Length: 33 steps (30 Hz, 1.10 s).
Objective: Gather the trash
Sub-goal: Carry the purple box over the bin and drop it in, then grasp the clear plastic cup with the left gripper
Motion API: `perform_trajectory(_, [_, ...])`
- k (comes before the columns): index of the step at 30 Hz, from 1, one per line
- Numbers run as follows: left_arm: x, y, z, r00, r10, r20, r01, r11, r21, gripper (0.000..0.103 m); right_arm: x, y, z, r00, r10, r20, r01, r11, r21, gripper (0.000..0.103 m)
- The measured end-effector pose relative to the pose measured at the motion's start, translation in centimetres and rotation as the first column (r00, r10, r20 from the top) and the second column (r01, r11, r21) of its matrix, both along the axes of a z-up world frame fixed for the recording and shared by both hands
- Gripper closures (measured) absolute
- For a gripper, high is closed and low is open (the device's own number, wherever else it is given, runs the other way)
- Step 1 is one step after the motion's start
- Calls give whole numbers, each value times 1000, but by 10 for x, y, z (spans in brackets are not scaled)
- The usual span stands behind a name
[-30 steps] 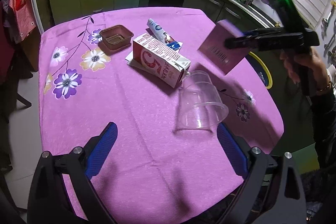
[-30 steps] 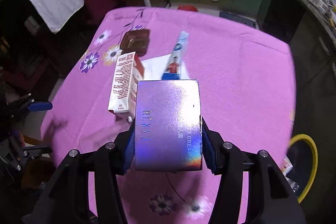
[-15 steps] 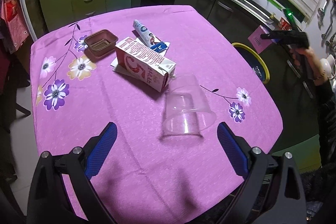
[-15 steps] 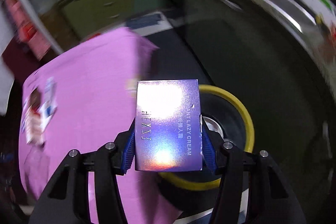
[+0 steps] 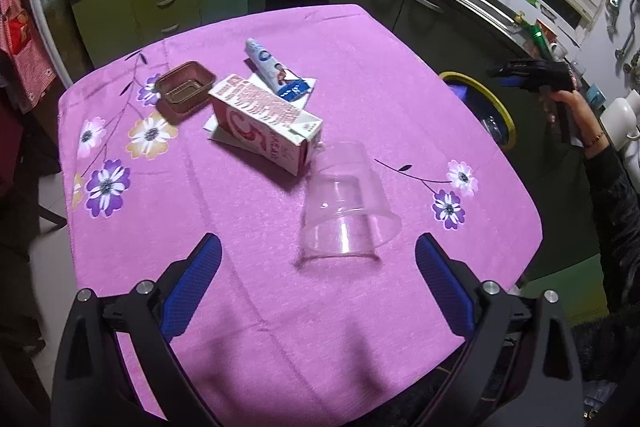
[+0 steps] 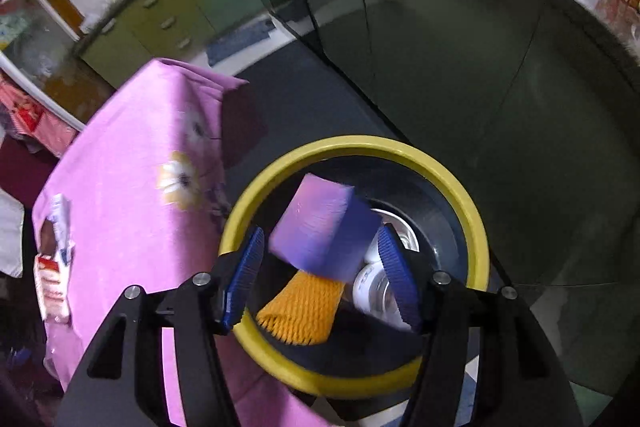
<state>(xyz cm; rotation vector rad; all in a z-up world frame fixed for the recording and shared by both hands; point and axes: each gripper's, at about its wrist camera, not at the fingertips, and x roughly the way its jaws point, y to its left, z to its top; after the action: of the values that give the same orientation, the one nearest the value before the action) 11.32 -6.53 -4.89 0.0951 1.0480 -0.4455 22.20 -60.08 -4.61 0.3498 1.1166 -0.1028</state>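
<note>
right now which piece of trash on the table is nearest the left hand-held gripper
The clear plastic cup, lying on its side on the purple cloth just ahead of the left hand-held gripper. The milk carton, tube and brown tray all lie farther back.

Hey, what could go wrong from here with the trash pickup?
1. The purple box is tumbling between the right tongs' just-opened pads over the yellow-rimmed bin; it might clip the rim.
2. The clear cup lies on its side between the left tongs' open pads and could roll when squeezed.
3. The milk carton looks to touch the cup, so it may get nudged.
</note>
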Motion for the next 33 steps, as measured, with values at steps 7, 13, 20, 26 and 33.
perform_trajectory(7, [11,-18,-11,998,-52,-42,52,999,-5,8,-70,41,39,990,76,116,-77,997,-1,37])
perform_trajectory(13, [27,-36,-23,995,-86,-51,90,994,67,8,-102,68,44,980,118,163,-122,992,17,36])
perform_trajectory(20, [53,-58,-43,972,-131,-193,139,990,29,8,-103,80,25,980,148,134,-154,987,42,35])
perform_trajectory(26, [76,-81,-51,950,-132,-282,161,984,81,8,-96,78,8,981,155,113,-163,984,68,35])
perform_trajectory(33, [88,-86,-67,933,-109,-343,169,974,151,10,-97,81,0,979,175,105,-184,979,86,35])
